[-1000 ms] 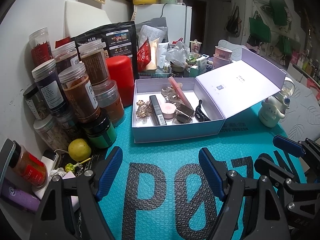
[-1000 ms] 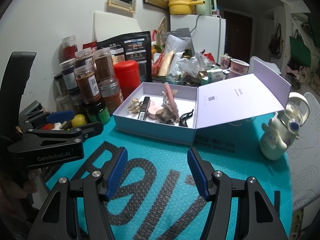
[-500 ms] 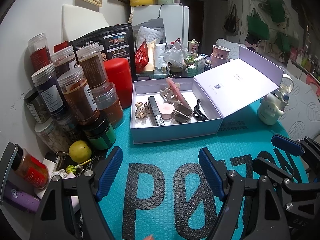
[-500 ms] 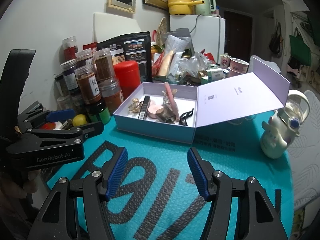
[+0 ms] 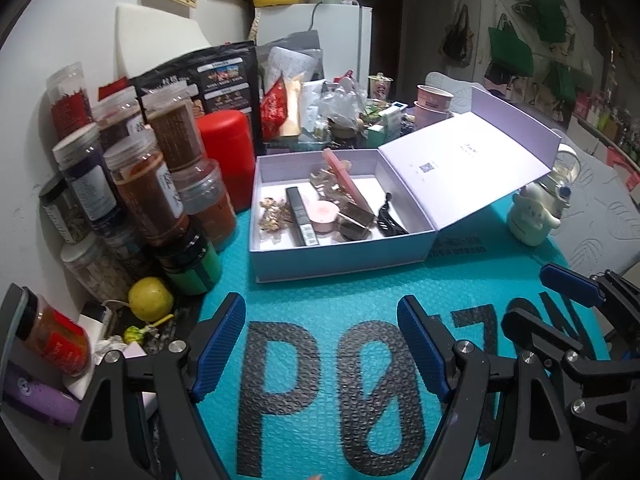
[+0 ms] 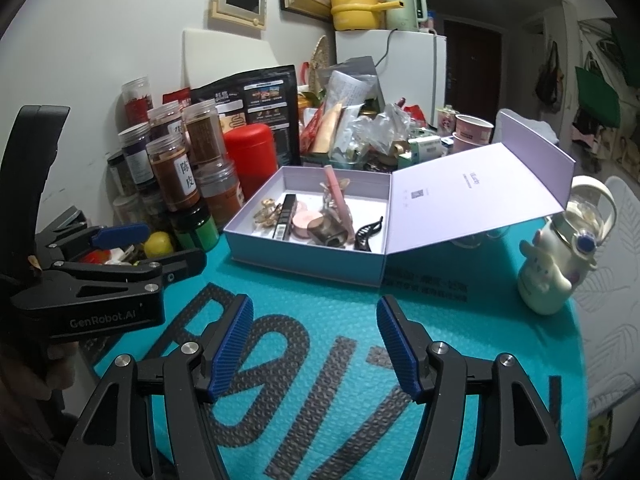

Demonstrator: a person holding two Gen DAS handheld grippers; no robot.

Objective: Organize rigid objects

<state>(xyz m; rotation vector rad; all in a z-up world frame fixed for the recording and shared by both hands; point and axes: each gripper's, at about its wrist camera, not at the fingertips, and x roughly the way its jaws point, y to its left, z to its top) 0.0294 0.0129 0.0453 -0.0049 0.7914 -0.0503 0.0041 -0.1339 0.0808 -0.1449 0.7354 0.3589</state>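
Found the left gripper [image 5: 319, 306] and the right gripper [image 6: 314, 304] side by side over the bare teal mat [image 5: 320, 284], jaws of each standing apart, with nothing between the blue pads. Located the task's things straight ahead of both tongs and well beyond the fingertips: an open lilac box [image 5: 340, 260] holding a black tube [image 5: 302, 216], a round pink compact [image 5: 325, 211], a gold clip [image 5: 274, 212], a pink stick [image 5: 344, 176] and a black hair clip [image 5: 386, 216]. Noted the tube's long axis running away from the tongs, roughly in line with their pointing direction, so judged that a grip across its narrow width would need little wrist roll. Noted the pink stick propped aslant against the far wall, upper end leaning away and to the left. Saw the hinged lid [image 5: 468, 168] thrown open toward the right gripper's side, its free edge raised above the mat. Saw jars [image 5: 148, 196] crowded just beside the box on the left gripper's side, and a cream figure bottle [image 5: 532, 216] beyond the lid on the right. Judged the left tongs better placed for the tube and gold clip, and the right for the hair clip and the lid; could not tell which hand stood nearer the box overall.
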